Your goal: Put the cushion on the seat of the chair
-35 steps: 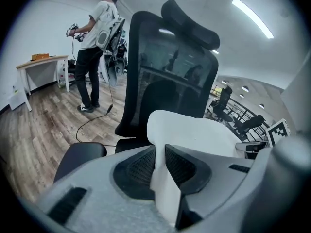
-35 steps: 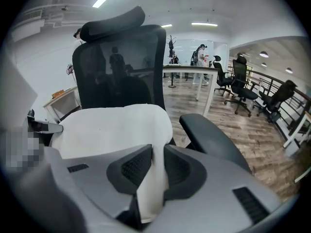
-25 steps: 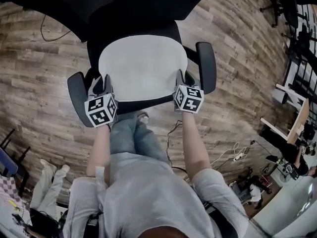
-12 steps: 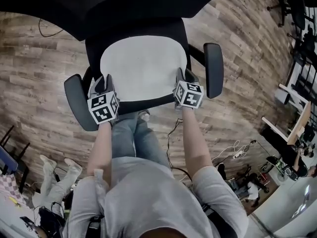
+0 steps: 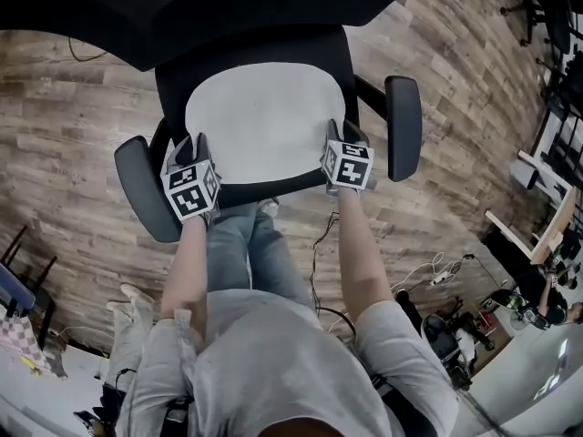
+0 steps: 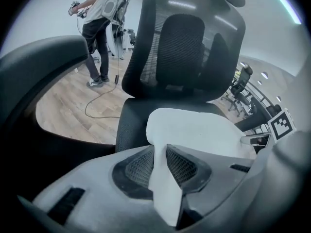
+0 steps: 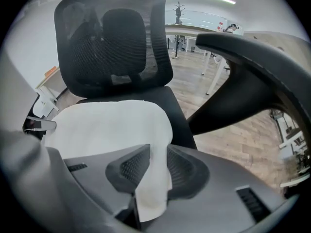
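A white oval cushion [image 5: 264,121] lies over the black seat [image 5: 273,189] of an office chair. My left gripper [image 5: 187,148] holds its near left edge and my right gripper [image 5: 339,137] its near right edge. In the left gripper view the cushion [image 6: 199,130] runs up between the mesh pads [image 6: 141,166] of the left gripper [image 6: 160,155]. In the right gripper view the cushion [image 7: 107,125] edge sits the same way in the right gripper [image 7: 158,155]. Both sets of jaws are opening, with the fabric still touching their pads.
The chair's armrests stand at the left [image 5: 141,185] and right [image 5: 404,126] of my grippers, its mesh backrest [image 6: 184,52] beyond the cushion. A cable [image 5: 314,244] lies on the wooden floor. Another person [image 6: 99,13] stands far off; desks and chairs [image 5: 547,189] are at the right.
Both grippers have come down with the cushion, which now rests lower on the seat. The chair fills more of the head view.
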Available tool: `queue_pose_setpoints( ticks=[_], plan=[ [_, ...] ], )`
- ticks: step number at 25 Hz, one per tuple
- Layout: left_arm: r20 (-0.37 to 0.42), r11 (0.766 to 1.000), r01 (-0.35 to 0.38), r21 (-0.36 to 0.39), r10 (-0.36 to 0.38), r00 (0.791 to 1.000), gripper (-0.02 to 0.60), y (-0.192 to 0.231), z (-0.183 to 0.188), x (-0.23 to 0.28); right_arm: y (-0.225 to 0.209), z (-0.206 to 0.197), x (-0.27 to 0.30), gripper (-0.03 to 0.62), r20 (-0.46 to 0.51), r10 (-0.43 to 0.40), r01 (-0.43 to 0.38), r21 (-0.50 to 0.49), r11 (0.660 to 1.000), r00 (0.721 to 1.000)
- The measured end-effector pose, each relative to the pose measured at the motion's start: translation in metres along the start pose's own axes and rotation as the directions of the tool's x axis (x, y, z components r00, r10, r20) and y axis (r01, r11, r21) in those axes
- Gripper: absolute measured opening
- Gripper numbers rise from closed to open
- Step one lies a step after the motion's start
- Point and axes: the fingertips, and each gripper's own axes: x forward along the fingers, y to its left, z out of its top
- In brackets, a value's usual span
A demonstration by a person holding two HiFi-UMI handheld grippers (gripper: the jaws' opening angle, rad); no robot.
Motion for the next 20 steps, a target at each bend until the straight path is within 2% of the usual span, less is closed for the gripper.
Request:
queue_pose_setpoints(
  ticks=[6,12,15,20],
  plan=[
    [-0.044,0.999,-0.016,-0.028,0.015,0.999,0.085,0.01,-0.011,0.01,-0.003,-0.008,0.011,0.095,-0.037,-0.021,0.021,-0.007,1.0,0.999],
    [-0.055,0.998,-0.056,0.026,0.058,0.997,0.127,0.017,-0.008,0.015,-0.005,-0.006,0.014,0.114,-0.05,-0.022,0.021,-0.017,1.0,0.999],
    [-0.031,0.996,-0.055,0.063,0.057,0.998,0.158,0.011,-0.004,0.012,-0.007,-0.001,0.008,0.137,-0.023,-0.016,0.016,0.0,1.0,1.0],
    [0.024,0.996,-0.062,0.068,0.06,0.998,0.173,0.006,0.003,-0.001,-0.009,0.012,-0.014,0.146,0.064,-0.026,0.024,0.032,0.999,0.998]
  ],
)
